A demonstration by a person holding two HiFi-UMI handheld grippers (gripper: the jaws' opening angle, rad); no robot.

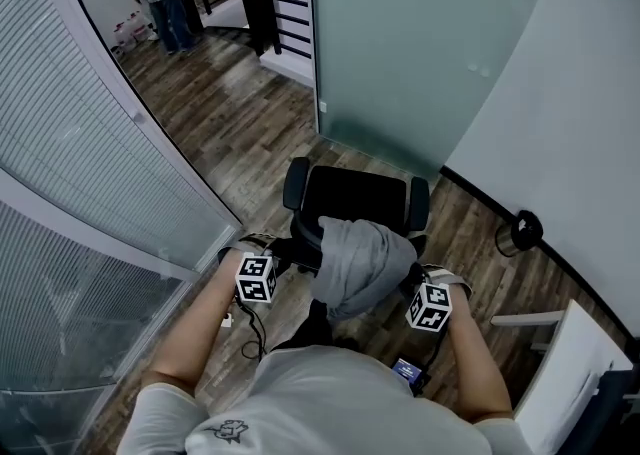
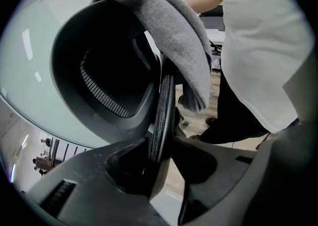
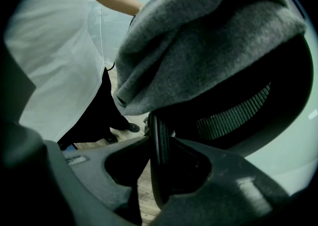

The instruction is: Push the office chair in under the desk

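While I stand behind the office chair, my left gripper grips the left rim of its mesh backrest and my right gripper grips the right rim, jaws narrow on the thin edge. Grey garment hangs over the backrest top, between both grippers. White desk sits off to my right, apart from the chair.

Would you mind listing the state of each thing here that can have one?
chair: upright on the floor, held at both sides.
cloth: draped over the chair's top.
left gripper: jaws shut on the chair's left edge.
right gripper: jaws shut on the chair's right edge.
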